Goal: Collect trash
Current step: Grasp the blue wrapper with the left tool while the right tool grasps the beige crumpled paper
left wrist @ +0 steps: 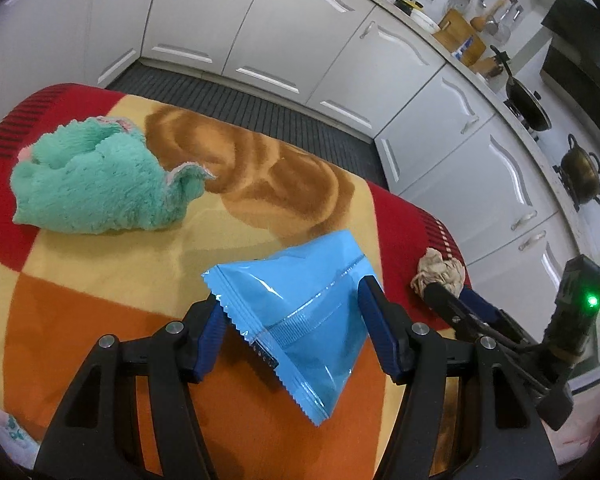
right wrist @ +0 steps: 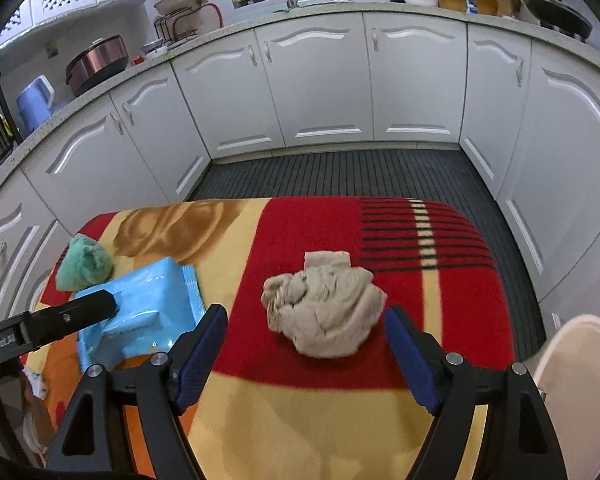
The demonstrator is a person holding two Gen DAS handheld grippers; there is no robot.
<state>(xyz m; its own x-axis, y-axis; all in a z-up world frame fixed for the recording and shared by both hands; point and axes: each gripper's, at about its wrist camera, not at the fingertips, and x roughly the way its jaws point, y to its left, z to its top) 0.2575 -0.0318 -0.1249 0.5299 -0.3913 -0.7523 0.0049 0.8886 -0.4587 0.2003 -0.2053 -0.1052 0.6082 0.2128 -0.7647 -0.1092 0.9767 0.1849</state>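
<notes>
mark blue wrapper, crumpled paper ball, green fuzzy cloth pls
blue wrapper [left wrist: 300, 320], left wrist view, middle of the glossy face.
crumpled paper ball [right wrist: 324, 312], right wrist view, centre of the wad.
green fuzzy cloth [left wrist: 96, 184], left wrist view, middle of the plush heap.

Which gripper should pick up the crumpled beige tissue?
Right. The right gripper is open with the crumpled tissue lying between its fingers; the left gripper straddles the blue wrapper.
</notes>
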